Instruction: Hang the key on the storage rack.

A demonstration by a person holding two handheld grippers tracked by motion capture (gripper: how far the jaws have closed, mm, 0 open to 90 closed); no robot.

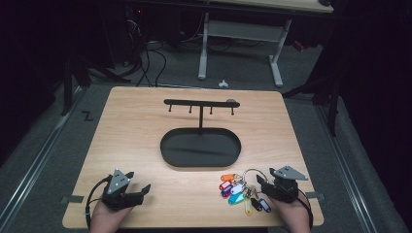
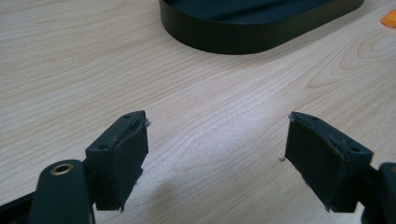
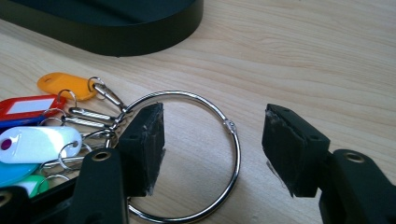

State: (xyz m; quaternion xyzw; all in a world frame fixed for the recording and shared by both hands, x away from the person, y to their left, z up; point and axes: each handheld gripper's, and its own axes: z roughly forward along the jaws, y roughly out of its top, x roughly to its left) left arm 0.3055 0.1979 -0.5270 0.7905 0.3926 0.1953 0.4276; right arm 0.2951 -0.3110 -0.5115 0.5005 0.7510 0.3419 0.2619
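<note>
Two grippers low at the bench's near edge.
I see the right gripper (image 3: 212, 144) with jaws apart, straddling the steel key ring (image 3: 232, 126) (not pinching it), coloured tags (image 1: 235, 190) fanned left; left gripper (image 2: 217, 156) jaws apart over bare bench (image 1: 145, 126), short of the black tray (image 1: 167, 154).

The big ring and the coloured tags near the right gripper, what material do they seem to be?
The big ring looks like polished metal: thin, silver, with bright reflections. The coloured tags look like glossy plastic, probably: flat saturated colours, rounded edges, soft shine.
</note>
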